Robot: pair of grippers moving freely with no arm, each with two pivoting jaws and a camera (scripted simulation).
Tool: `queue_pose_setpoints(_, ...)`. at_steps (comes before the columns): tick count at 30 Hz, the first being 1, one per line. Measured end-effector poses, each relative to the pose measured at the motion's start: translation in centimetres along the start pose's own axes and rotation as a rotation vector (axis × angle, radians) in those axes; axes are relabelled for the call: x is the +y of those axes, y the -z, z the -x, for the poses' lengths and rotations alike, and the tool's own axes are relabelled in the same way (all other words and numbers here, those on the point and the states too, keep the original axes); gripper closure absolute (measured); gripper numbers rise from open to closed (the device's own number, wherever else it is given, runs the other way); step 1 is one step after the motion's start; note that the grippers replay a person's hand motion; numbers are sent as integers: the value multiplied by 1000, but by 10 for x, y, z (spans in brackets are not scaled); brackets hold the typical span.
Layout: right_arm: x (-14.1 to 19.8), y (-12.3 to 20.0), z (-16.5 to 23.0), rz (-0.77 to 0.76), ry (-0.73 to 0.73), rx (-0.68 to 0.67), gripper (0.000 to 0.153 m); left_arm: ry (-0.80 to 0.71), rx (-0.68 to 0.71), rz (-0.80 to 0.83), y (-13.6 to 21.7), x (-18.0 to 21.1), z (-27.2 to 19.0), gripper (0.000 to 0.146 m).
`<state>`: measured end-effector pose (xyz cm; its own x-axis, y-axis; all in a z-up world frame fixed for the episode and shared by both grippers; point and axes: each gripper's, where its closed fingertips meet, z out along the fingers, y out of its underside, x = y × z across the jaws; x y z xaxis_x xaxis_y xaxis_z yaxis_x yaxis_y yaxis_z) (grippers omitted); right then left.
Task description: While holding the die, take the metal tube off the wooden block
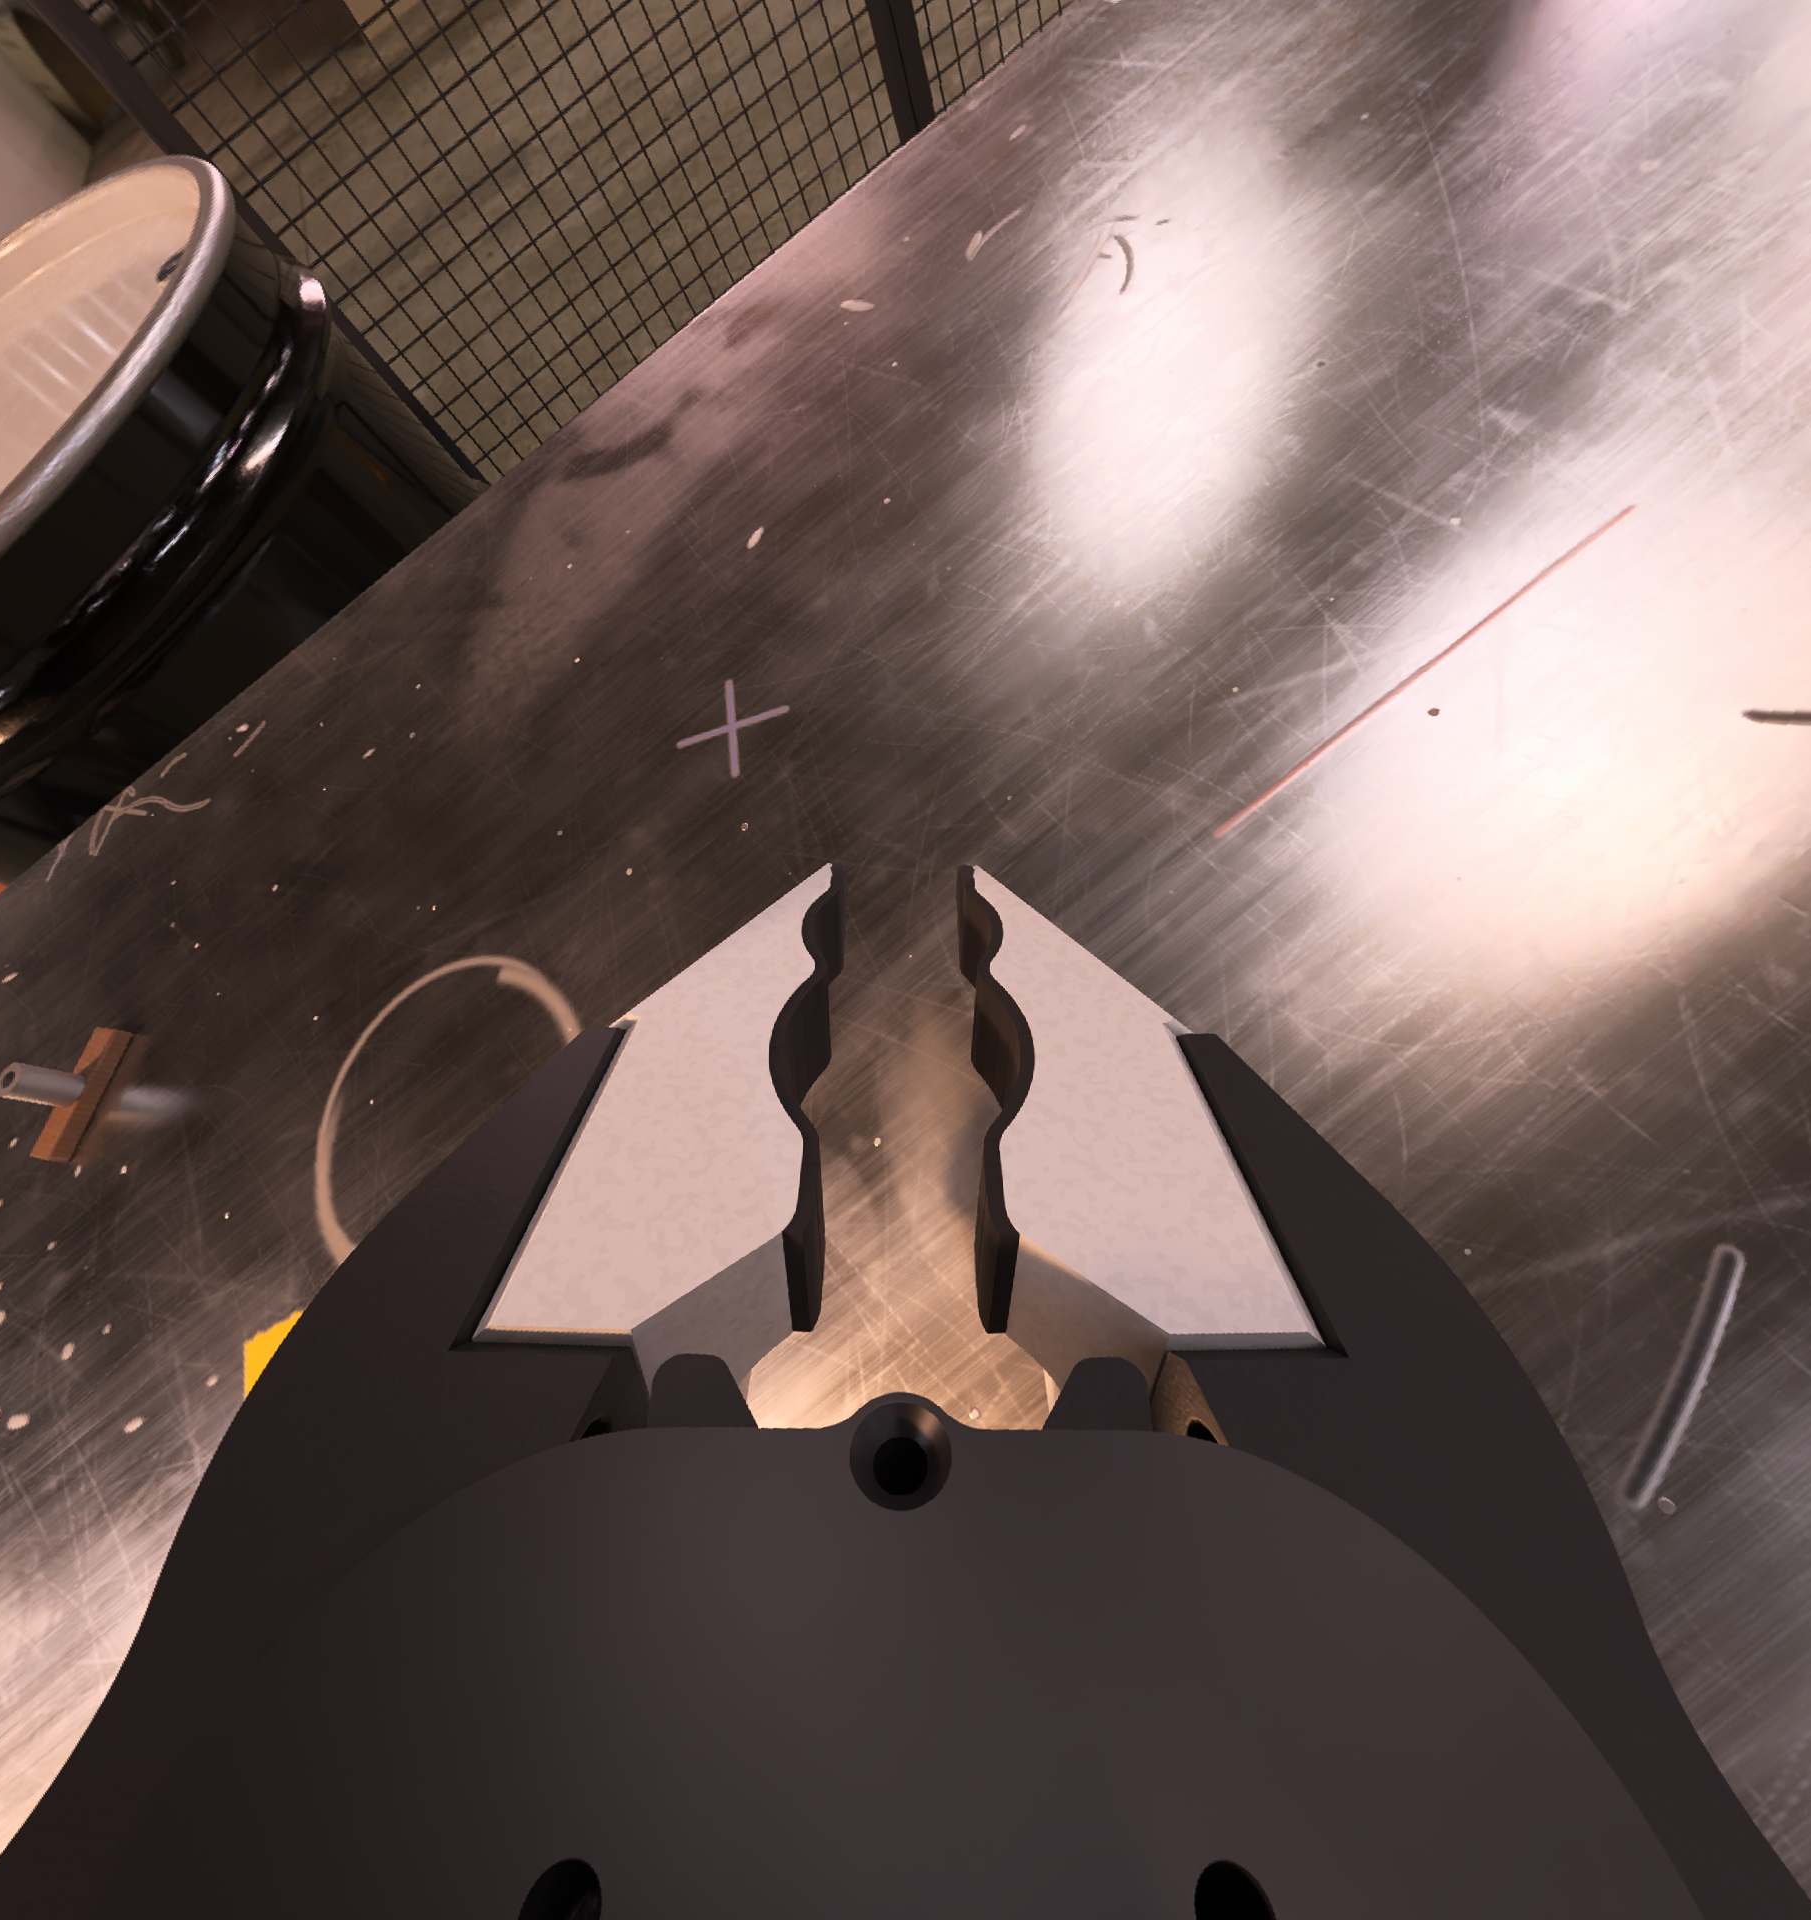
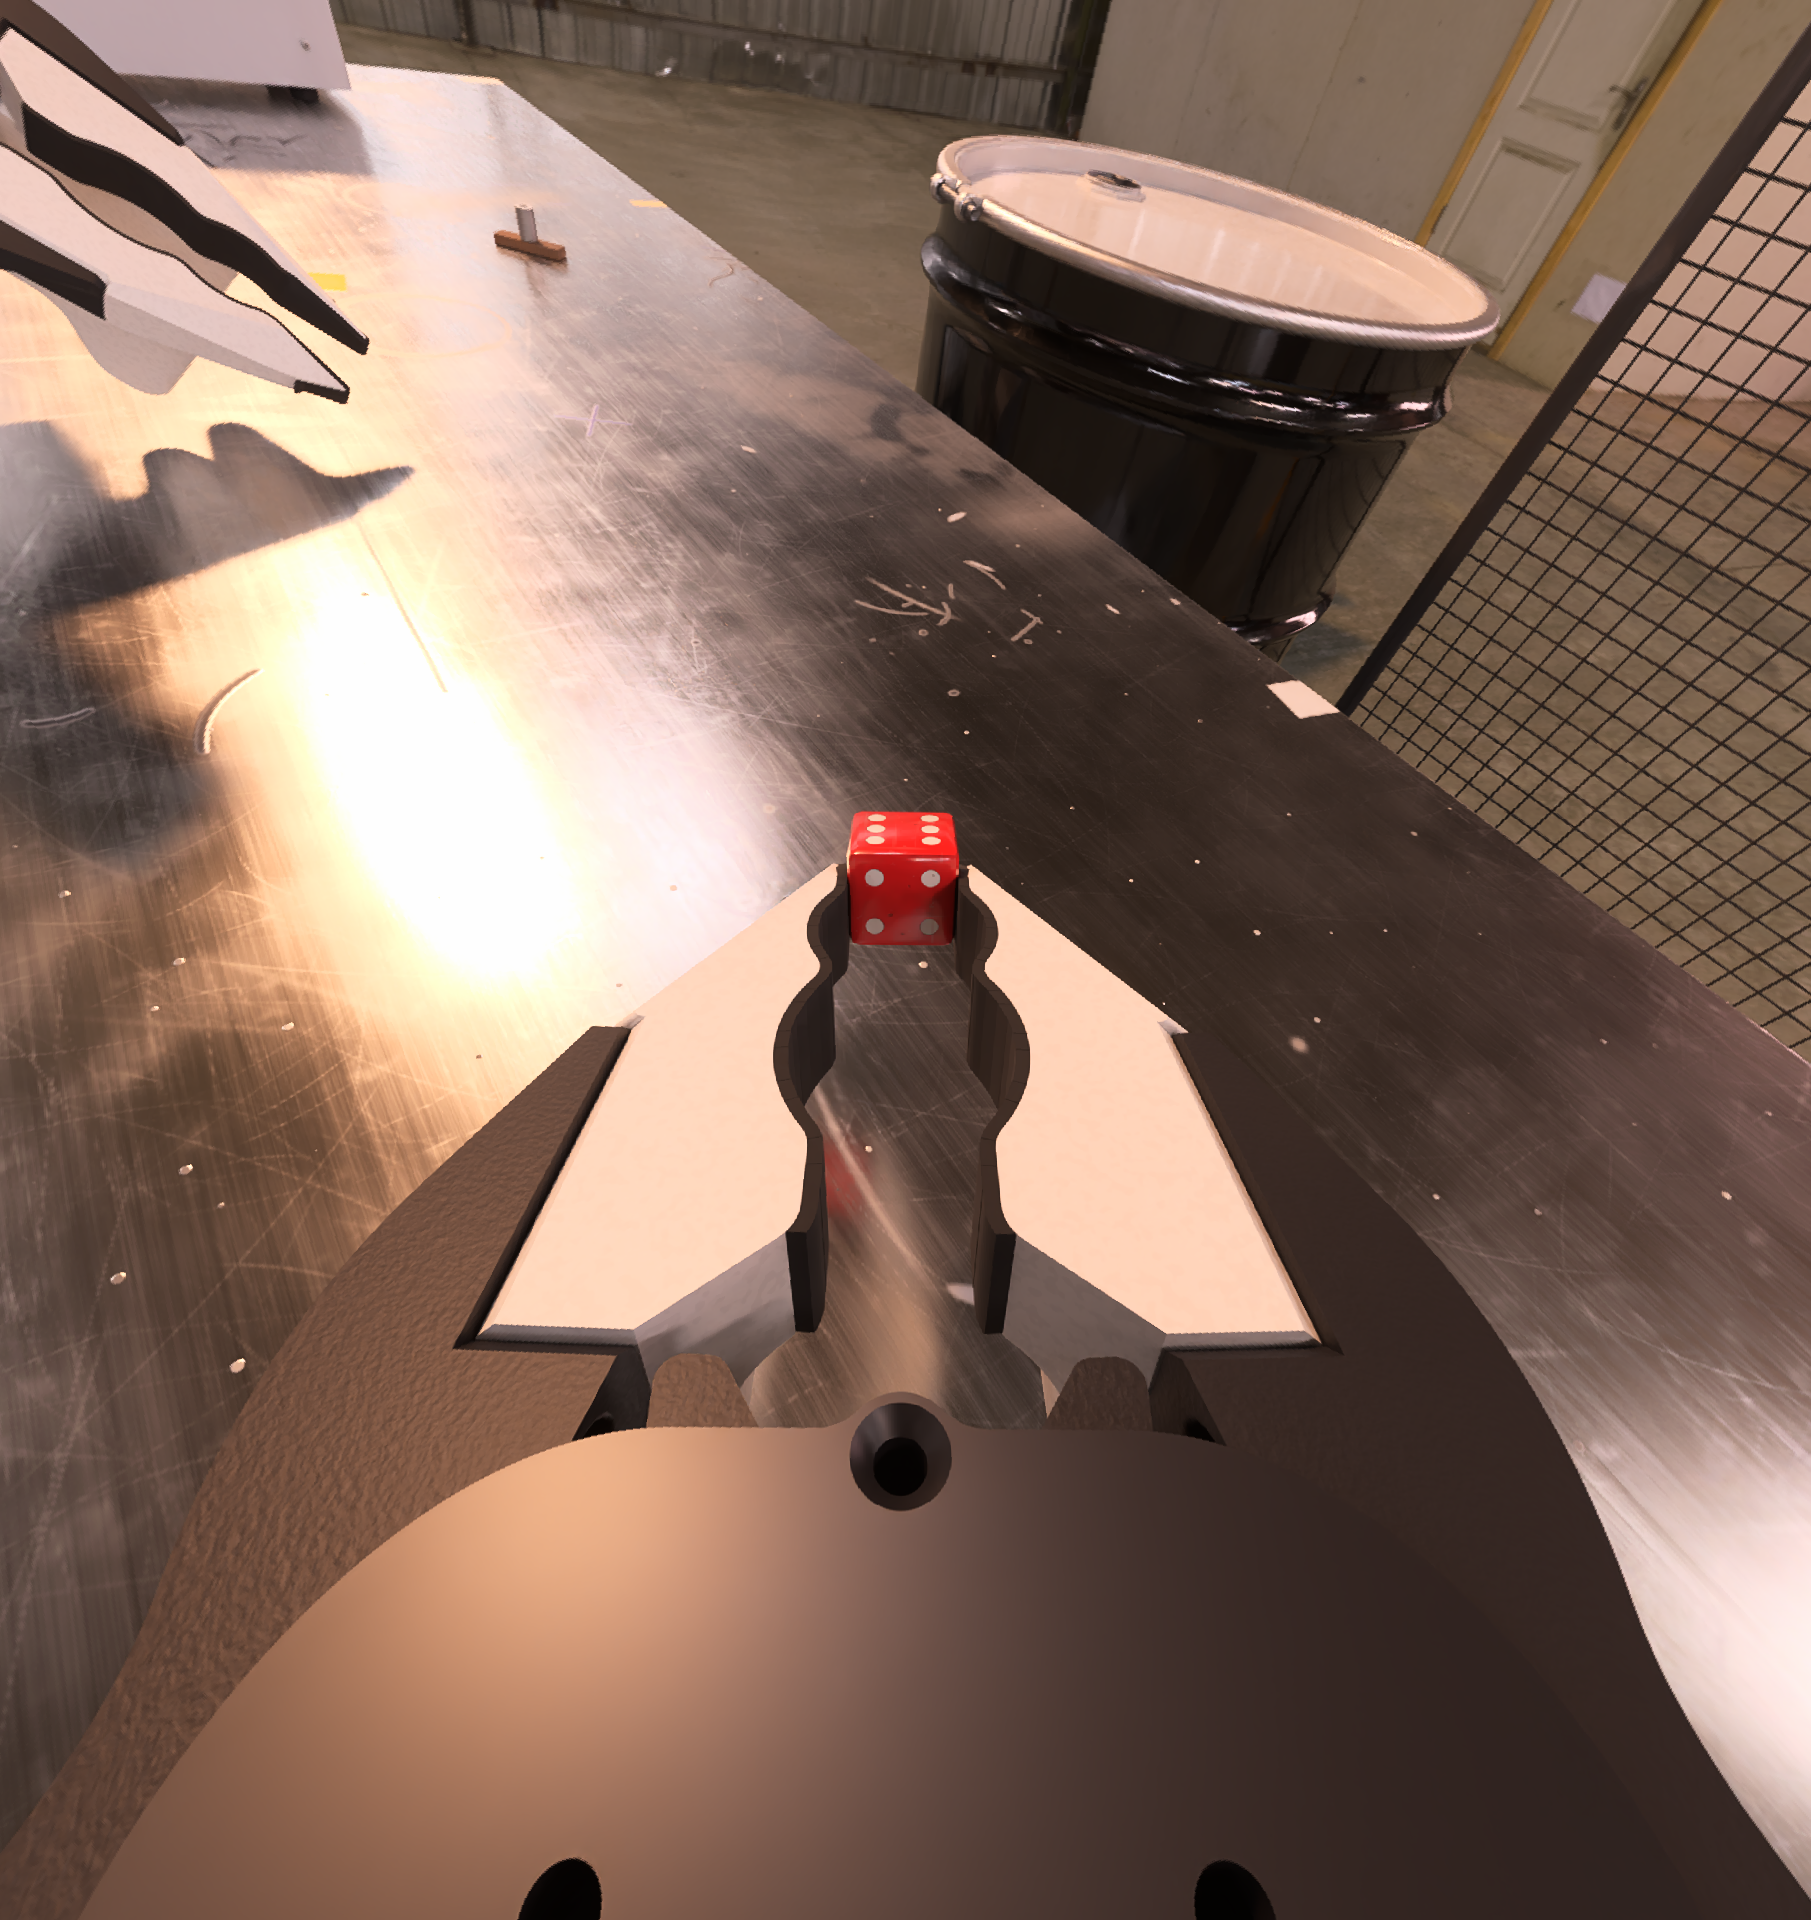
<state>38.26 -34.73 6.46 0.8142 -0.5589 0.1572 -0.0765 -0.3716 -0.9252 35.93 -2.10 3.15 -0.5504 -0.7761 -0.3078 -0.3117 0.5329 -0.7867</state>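
Observation:
A short metal tube (image 1: 39,1084) stands in a small wooden block (image 1: 85,1096) on the steel table, far left in the left wrist view. Both also show in the right wrist view, the tube (image 2: 525,220) upright on the block (image 2: 530,245) at the far end of the table. My left gripper (image 1: 899,883) is open and empty, hovering above the table well away from the block. It also shows at the upper left of the right wrist view (image 2: 340,364). My right gripper (image 2: 901,883) is shut on a red die (image 2: 901,878) at its fingertips, held above the table.
The scratched steel table (image 1: 1192,520) has an edge close to the block. A black drum with a pale lid (image 2: 1192,312) stands beside the table, with a wire mesh fence (image 2: 1659,623) next to it. A white cabinet (image 2: 205,42) sits at the table's far end.

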Motion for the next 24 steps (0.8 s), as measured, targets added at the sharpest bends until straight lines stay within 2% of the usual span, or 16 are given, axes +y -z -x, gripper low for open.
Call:
queue_pose_setpoints(4,0,0,-1,-4,-5,-1,134,-4,-4,6,-1,0,0,125)
queue_pose_setpoints(10,-1,2,-2,-13,-9,-1,134,88,36,-52,4,-9,-3,125)
queue_pose_setpoints(15,-3,5,-6,-32,-20,21,134,34,94,-86,9,-20,-28,125)
queue_pose_setpoints(20,-7,9,-9,-50,5,71,134,-20,85,-172,26,-33,-38,126)
queue_pose_setpoints(24,-5,10,-10,-28,46,121,134,44,117,-260,52,-43,-41,125)
